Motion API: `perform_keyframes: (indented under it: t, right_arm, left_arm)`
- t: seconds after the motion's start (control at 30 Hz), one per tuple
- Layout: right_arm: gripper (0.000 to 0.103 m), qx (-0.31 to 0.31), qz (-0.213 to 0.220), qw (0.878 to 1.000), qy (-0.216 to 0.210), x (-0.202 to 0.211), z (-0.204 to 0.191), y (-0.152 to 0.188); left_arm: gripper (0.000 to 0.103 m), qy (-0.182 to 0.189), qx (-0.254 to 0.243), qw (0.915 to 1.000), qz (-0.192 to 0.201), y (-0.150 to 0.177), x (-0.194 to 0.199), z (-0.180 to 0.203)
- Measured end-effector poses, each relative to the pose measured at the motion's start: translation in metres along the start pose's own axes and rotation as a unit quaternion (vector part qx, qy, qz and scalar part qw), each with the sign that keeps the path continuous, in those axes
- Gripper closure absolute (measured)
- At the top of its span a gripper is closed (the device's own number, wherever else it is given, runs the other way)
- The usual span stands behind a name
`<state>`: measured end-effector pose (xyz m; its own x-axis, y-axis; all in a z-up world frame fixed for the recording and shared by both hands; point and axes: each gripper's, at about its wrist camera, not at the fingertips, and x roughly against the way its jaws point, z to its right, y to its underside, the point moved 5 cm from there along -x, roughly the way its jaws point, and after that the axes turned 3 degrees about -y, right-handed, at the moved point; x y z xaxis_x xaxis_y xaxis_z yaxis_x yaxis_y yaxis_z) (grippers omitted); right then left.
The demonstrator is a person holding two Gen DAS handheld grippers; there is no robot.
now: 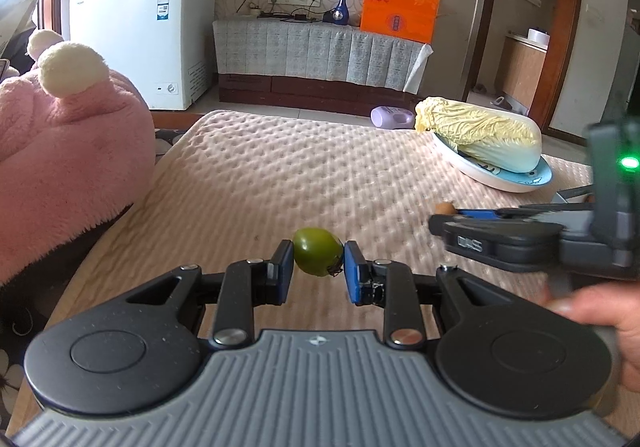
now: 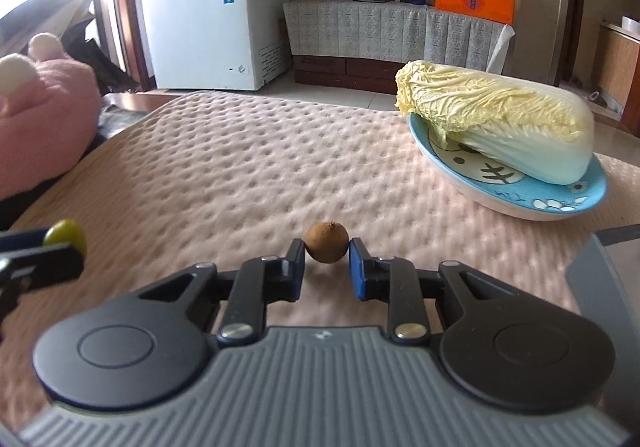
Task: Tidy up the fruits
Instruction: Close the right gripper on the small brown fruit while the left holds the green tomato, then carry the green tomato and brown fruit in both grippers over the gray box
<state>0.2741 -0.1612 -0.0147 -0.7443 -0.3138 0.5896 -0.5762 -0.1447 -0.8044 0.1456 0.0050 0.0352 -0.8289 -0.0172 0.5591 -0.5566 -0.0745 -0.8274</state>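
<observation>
My left gripper [image 1: 318, 261] is shut on a small green fruit [image 1: 316, 250] and holds it above the pink padded table cover [image 1: 280, 175]. My right gripper [image 2: 326, 251] is shut on a small round brown fruit [image 2: 326, 241], also above the cover. The right gripper shows from the side in the left wrist view [image 1: 452, 213], with the brown fruit [image 1: 443, 207] at its tip. The left gripper with the green fruit [image 2: 66, 233] shows at the left edge of the right wrist view. A blue plate [image 2: 576, 197] stands at the right with a napa cabbage [image 2: 500, 119] on it.
A pink plush toy [image 1: 60, 135] lies along the table's left edge. A dark tray edge [image 2: 608, 267] shows at the right. Beyond the table stand a white chest freezer [image 1: 136, 31], a covered cabinet [image 1: 312, 47] and a purple object [image 1: 390, 117] on the floor.
</observation>
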Motion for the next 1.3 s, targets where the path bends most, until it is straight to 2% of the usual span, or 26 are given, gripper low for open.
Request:
perform_keyframes:
  t: [0.33, 0.53, 0.7, 0.97, 1.3]
  right_arm:
    - [0.076, 0.046, -0.01, 0.998, -0.042, 0.104, -0.005, 0.036]
    - [0.076, 0.024, -0.018, 0.998, -0.057, 0.158, -0.001, 0.077]
    - [0.076, 0.023, -0.016, 0.998, -0.056, 0.17, -0.002, 0.091]
    - [0.076, 0.008, 0.014, 0.999, -0.046, 0.19, 0.018, 0.089]
    - [0.076, -0.002, 0.009, 0.999, -0.039, 0.206, 0.05, 0.099]
  left_arm:
    - [0.071, 0.005, 0.0, 1.0, 0.009, -0.004, 0.01, 0.011]
    - [0.071, 0.006, -0.003, 0.9999, 0.013, -0.007, 0.017, 0.027]
    - [0.071, 0.01, -0.008, 0.9998, 0.016, -0.009, 0.021, 0.043]
    - [0.071, 0.017, -0.024, 0.9994, 0.016, -0.012, 0.018, 0.077]
    - [0.071, 0.03, -0.038, 0.9987, 0.015, -0.012, 0.012, 0.11]
